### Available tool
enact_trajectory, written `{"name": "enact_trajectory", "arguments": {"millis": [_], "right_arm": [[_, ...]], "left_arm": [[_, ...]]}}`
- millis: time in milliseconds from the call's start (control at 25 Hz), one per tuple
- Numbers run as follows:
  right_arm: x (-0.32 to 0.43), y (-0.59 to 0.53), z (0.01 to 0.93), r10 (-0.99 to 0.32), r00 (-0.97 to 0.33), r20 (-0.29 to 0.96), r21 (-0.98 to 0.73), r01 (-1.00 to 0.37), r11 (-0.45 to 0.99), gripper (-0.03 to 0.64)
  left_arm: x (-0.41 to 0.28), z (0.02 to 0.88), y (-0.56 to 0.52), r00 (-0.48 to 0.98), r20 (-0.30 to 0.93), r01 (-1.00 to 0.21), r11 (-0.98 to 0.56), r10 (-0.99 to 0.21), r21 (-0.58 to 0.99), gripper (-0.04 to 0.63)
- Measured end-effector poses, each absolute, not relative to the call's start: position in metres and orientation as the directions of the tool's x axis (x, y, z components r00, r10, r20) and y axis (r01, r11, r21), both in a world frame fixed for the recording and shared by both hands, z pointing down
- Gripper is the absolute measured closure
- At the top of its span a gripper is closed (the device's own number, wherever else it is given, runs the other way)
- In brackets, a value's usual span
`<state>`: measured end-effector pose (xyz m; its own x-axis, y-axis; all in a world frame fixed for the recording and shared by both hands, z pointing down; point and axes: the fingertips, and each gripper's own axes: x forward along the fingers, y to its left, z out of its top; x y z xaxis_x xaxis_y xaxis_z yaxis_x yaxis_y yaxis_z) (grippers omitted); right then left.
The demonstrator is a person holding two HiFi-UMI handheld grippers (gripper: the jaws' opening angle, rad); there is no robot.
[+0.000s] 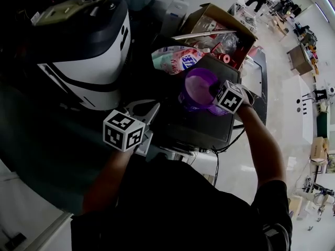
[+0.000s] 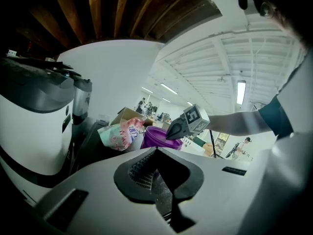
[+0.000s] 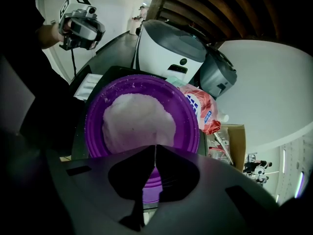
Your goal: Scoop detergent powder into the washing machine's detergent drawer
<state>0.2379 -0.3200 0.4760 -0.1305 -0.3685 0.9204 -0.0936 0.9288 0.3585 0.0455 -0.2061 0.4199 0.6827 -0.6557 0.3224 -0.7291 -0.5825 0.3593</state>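
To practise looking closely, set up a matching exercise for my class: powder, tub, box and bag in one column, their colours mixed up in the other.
Things:
1 powder
2 tub
3 box
4 bag

Colours:
A brown
B pink-red
C white
D purple

Pairs: 1-C, 2-D, 3-A, 4-B

We count two tools: the left tool (image 1: 149,114) and the right tool (image 1: 212,91). We see one purple scoop (image 1: 198,85), one powder heap (image 3: 134,119), one soap bag (image 1: 175,59), one cardboard box (image 1: 209,15) and one white machine (image 1: 86,56).
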Motion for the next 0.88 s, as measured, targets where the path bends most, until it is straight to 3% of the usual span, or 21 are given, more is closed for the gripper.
{"name": "enact_trajectory", "arguments": {"millis": [560,880], "right_arm": [[0.227,-0.308,0.479,-0.275,-0.239,0.931,0.225,-0.216,0.95,0.595],[0.213,-0.3,0.478,-0.232,-0.245,0.941,0.184,-0.203,0.962,0.595]], "left_arm": [[0.042,0.422,-0.201,0.69,0.338,-0.723,-0.59,-0.64,0.359,0.588],[0.049,0.422,-0.198,0.705,0.335,-0.709,-0.605,-0.625,0.362,0.586]]}}
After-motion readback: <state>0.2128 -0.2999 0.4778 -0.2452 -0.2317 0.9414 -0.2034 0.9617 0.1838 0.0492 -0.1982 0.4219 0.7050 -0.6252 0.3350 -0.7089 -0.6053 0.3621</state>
